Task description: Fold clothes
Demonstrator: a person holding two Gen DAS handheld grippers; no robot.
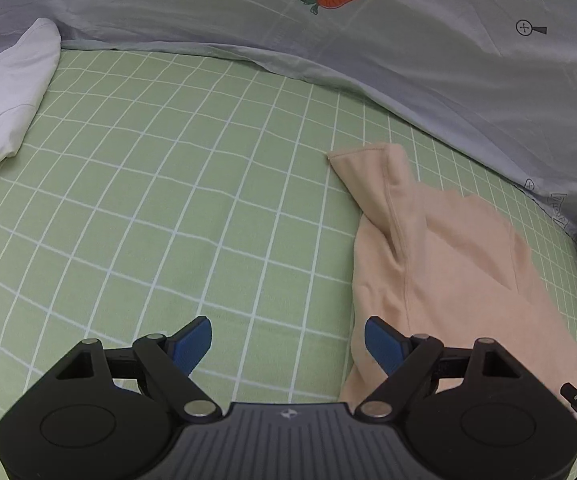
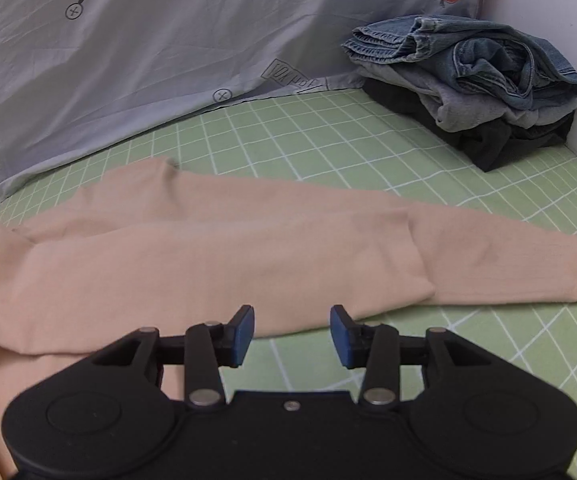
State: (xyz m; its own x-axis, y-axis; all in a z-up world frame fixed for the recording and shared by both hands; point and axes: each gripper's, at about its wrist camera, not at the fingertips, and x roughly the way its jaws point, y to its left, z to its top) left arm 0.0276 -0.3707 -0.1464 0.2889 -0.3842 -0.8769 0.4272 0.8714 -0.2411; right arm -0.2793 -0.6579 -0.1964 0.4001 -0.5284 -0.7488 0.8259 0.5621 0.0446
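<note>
A peach long-sleeved garment (image 2: 216, 256) lies partly folded on the green checked bedsheet (image 2: 328, 148), one sleeve (image 2: 528, 268) stretched out to the right. My right gripper (image 2: 291, 332) hovers over its near edge, open, with nothing between the blue pads (image 2: 244, 336). In the left wrist view the same peach garment (image 1: 440, 264) lies at the right, its folded corner pointing up-left. My left gripper (image 1: 287, 340) stands wide open above bare sheet just left of the garment; its right pad (image 1: 382, 344) overlaps the cloth's edge in view. Nothing is held.
A grey-blue quilt (image 1: 368, 40) with carrot prints lines the far side of the bed. A pile of jeans and dark clothes (image 2: 480, 80) sits in the far right corner against a white wall (image 2: 560, 20). A white cloth (image 1: 4, 96) lies at the far left.
</note>
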